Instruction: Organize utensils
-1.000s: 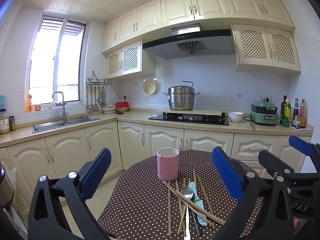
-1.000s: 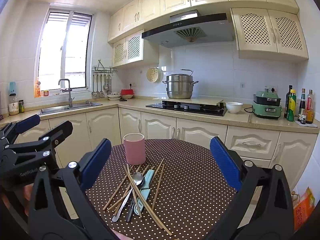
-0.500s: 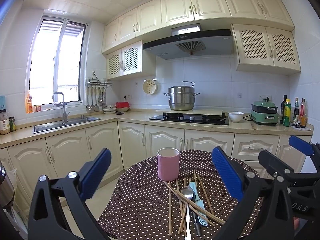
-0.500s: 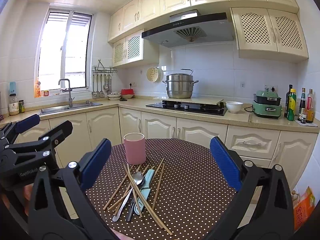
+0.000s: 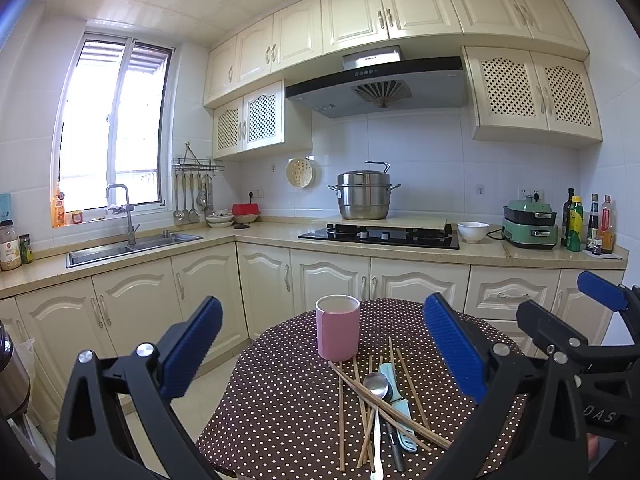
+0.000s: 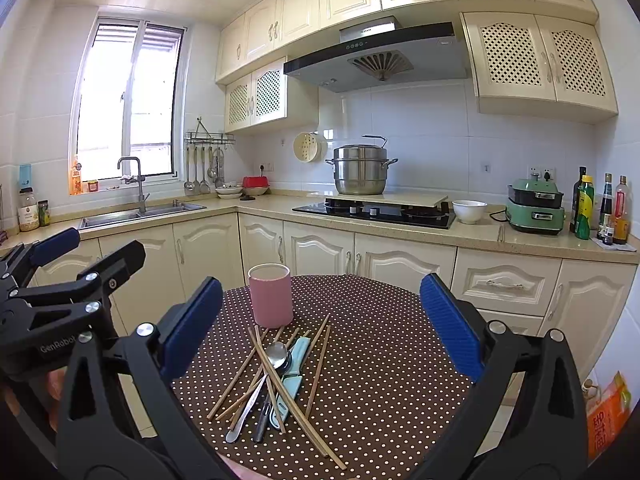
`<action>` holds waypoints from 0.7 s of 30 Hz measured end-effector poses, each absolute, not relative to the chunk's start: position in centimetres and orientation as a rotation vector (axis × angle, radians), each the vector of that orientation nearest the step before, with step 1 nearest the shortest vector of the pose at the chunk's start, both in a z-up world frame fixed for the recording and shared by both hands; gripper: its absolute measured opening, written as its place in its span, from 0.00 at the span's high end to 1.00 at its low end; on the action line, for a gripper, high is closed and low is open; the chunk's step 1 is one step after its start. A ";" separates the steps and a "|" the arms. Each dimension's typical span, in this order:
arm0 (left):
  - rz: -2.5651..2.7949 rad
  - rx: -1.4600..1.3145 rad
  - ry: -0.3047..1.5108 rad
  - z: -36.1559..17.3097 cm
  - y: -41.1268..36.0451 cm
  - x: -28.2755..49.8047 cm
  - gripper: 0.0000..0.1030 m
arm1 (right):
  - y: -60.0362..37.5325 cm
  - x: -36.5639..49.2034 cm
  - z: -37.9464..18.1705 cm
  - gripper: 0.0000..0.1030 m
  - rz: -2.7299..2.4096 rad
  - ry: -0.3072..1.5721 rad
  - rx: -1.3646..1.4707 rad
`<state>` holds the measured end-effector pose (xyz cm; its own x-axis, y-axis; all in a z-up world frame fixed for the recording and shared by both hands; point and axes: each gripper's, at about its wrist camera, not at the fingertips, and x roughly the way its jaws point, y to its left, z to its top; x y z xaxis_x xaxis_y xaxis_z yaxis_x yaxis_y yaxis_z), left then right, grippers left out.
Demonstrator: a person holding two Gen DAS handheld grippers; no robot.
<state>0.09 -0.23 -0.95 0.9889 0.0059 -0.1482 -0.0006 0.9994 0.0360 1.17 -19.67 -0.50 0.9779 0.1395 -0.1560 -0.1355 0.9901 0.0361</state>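
A pink cup stands upright on a round table with a brown polka-dot cloth. In front of it lies a loose pile of utensils: several wooden chopsticks, a metal spoon and a light blue utensil. My left gripper is open and empty, held above the table's near side. My right gripper is open and empty, also short of the pile. Each gripper shows at the edge of the other's view.
Behind the table runs an L-shaped kitchen counter with a sink, a hob with a steel pot, a white bowl, a green appliance and bottles. Cream cabinets stand below it.
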 end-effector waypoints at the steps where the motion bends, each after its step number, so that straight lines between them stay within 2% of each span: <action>1: 0.003 0.036 0.149 -0.9 -0.2 0.1 0.04 | -19.7 1.2 -0.5 0.06 0.139 0.158 0.025; 21: 0.008 0.040 0.151 -0.4 0.0 0.1 0.04 | -19.5 1.2 -0.5 0.06 0.139 0.161 0.026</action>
<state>0.07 0.04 -0.41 0.9886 0.0113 -0.1503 -0.0052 0.9992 0.0408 1.21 -19.48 -0.49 0.9775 0.1402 -0.1576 -0.1361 0.9900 0.0368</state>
